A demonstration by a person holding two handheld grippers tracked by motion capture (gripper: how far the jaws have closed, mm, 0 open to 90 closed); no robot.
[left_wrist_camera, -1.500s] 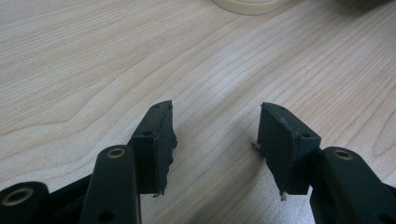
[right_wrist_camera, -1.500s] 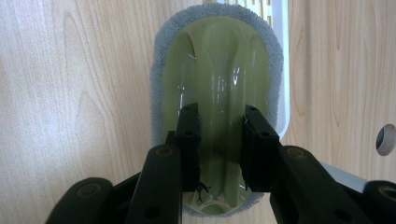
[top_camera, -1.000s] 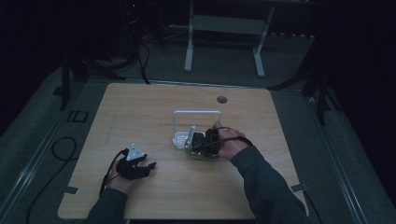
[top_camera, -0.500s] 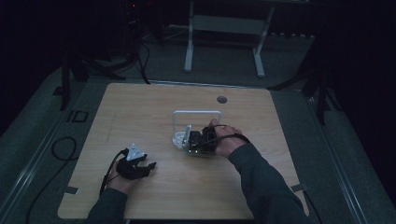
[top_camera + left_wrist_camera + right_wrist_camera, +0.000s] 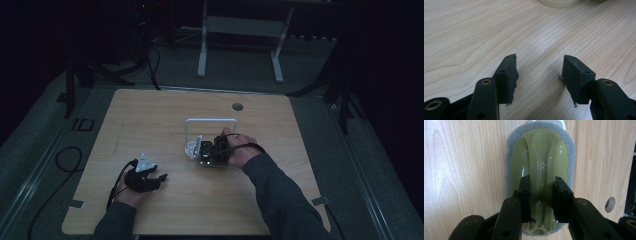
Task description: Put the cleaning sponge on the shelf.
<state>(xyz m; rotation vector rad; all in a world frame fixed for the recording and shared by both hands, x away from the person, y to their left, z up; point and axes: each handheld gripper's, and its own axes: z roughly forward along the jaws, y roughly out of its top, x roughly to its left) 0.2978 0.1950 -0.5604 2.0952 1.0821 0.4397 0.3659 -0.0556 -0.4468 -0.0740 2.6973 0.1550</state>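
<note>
scrubber [image 5: 540, 152]: green-handled grey sponge pad, centre of right gripper view; centre-right of table [image 5: 150, 120] in high view
long axis: runs top to bottom, in line with jaws
right gripper [image 5: 541, 200]: clamped on scrubber's handle ridge
left gripper [image 5: 539, 75]: jaws partly apart, nothing between, lower left of high view
nearer hand: right, already on it

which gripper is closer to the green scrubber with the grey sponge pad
Right. The right gripper is shut on the scrubber's green handle; the left gripper rests open on the table, well apart.
</note>
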